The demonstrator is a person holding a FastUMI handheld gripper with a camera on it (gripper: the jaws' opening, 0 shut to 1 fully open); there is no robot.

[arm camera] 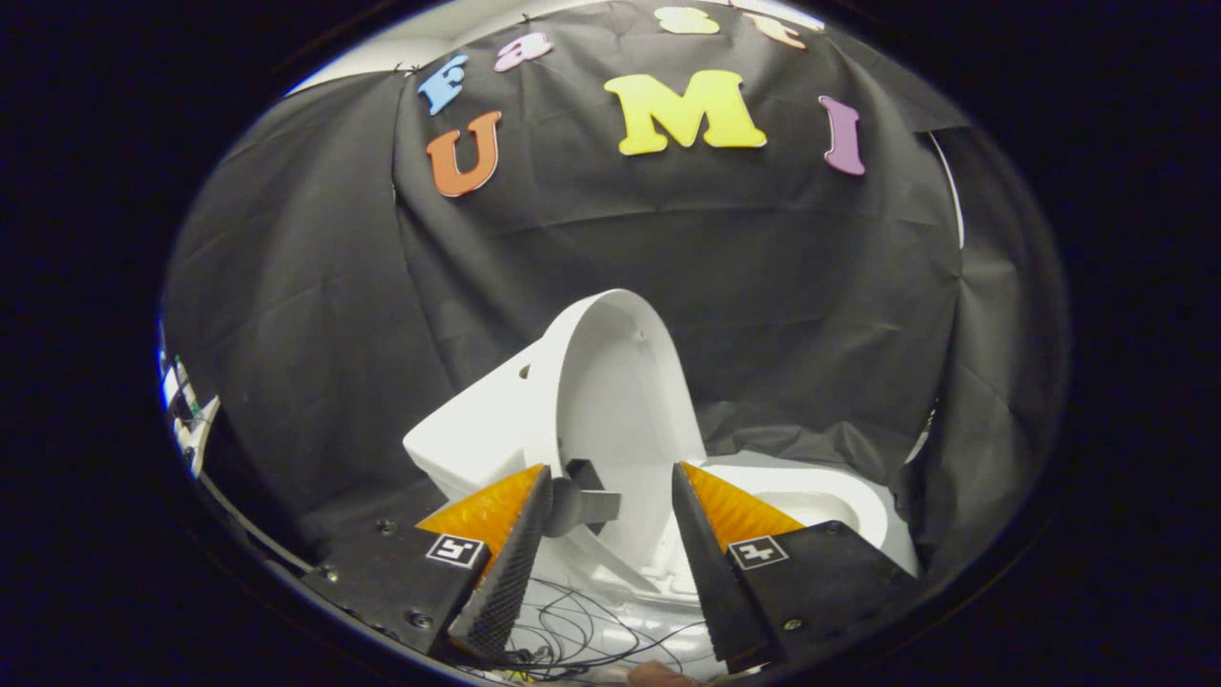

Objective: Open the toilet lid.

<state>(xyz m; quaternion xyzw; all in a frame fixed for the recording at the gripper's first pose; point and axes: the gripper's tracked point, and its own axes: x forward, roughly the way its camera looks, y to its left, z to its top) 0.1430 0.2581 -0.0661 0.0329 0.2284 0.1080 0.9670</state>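
Now I see my tool (610, 534) standing wide, with its two fingers well apart and nothing pressed between them. Each finger has an orange ribbed side and a black textured pad; the left finger (501, 558) and the right finger (711, 563) both point toward the toilet (467, 434). The toilet is white and stands just ahead of the fingers, against the black cloth wall (334, 286) of the booth. Its lid (610, 382) is raised and stands almost upright, a little tilted, and I look at its smooth inner face in the gap between the fingers. The lid rises beyond the fingertips, on the far side of them. To the right of the lid, behind the right finger, the white seat rim (830, 506) with the bowl opening is visible, lying flat. A small dark grey tab (582, 501) shows just beside the inner edge of the left finger, at the low part of the lid; I cannot tell if it touches the finger. Near me, below the fingers, thin black cables (582, 634) lie in loops on a pale surface. The tool holds nothing
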